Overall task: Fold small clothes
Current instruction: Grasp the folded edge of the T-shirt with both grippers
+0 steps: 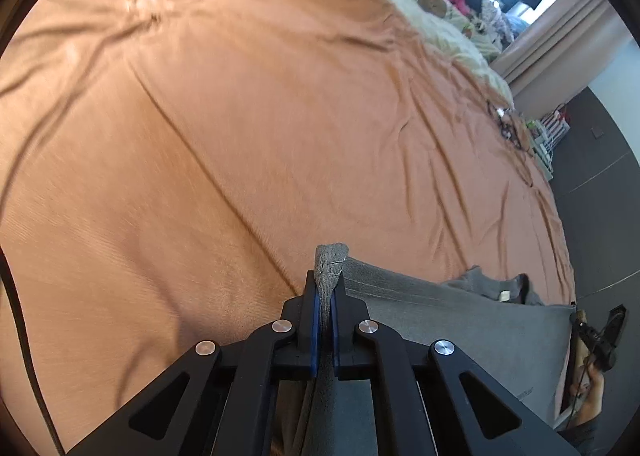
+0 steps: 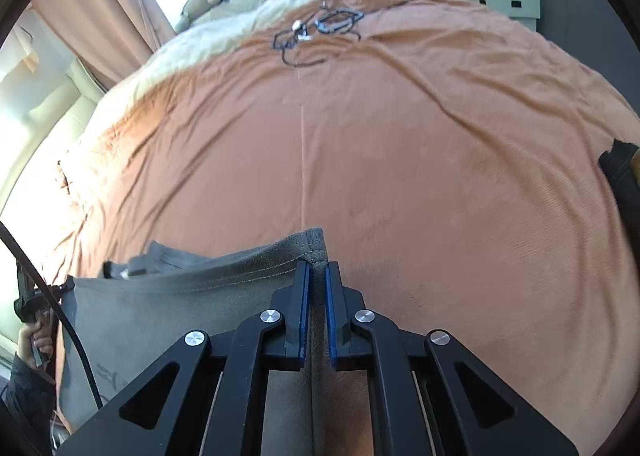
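Between both tongs, left tongs [image 1: 326, 288] and right tongs [image 2: 318, 276]: grey garment [image 1: 460, 320] corners pinched.

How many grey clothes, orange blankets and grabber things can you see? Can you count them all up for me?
Grey garment: 1, a corner pinched in each gripper
Orange bedspread: 1
Grippers: 2, the left gripper and the right gripper
Tangle of black cable on the bedspread: 1
Total: 5
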### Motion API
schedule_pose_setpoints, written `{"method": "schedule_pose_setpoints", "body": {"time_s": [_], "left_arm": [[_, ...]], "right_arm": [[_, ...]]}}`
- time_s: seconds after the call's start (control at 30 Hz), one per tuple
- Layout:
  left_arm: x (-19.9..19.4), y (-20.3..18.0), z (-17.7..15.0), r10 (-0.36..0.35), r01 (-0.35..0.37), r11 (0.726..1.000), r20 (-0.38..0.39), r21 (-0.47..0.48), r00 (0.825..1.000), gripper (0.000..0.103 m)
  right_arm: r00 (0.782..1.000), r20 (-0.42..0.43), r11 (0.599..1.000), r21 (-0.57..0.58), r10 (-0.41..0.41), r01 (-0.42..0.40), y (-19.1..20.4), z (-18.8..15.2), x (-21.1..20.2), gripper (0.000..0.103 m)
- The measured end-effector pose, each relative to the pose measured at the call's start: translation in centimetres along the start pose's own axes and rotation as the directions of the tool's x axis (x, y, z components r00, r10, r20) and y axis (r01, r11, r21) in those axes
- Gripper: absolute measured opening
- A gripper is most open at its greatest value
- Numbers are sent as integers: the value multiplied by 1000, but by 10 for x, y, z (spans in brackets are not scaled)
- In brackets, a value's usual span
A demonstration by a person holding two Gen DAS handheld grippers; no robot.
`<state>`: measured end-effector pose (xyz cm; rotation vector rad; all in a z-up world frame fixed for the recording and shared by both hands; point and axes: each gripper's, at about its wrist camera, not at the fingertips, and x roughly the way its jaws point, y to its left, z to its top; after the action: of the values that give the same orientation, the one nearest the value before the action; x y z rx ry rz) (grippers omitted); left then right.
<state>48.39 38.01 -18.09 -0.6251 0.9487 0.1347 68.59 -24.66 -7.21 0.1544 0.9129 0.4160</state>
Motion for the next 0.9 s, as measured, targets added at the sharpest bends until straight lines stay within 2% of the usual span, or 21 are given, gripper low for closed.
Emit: {"method": "schedule_pose_setpoints", "body": {"time_s": [0.23, 0.43, 0.67, 0.8, 0.87, 0.9], "left_arm": [[-49, -12, 4, 1, -3, 1000, 84, 28, 996, 4], [-59, -18, 16, 35, -38, 999, 119, 27, 992, 4], [-21, -14, 28, 112, -115, 993, 89, 29, 990, 4], [18, -3, 30, 152, -152, 988, 9, 14, 988, 4], [34, 1, 28, 164, -164, 986, -30, 18, 986, 7], [42, 1, 28, 193, -192, 981, -48, 34, 980, 10]], "right_arm": [[997, 72, 1000, -31, 2, 0, 21, -5, -43, 4], [994, 111, 999, -51, -4, 10, 31, 0, -60, 4], [996, 56, 996, -64, -65, 69, 36, 14, -16, 4], [994, -3, 993, -63, -105, 105, 36, 19, 21, 4], [987, -43, 985, -79, -155, 151, 38, 18, 38, 4], [980, -63, 980, -87, -187, 181, 39, 18, 45, 5]]}}
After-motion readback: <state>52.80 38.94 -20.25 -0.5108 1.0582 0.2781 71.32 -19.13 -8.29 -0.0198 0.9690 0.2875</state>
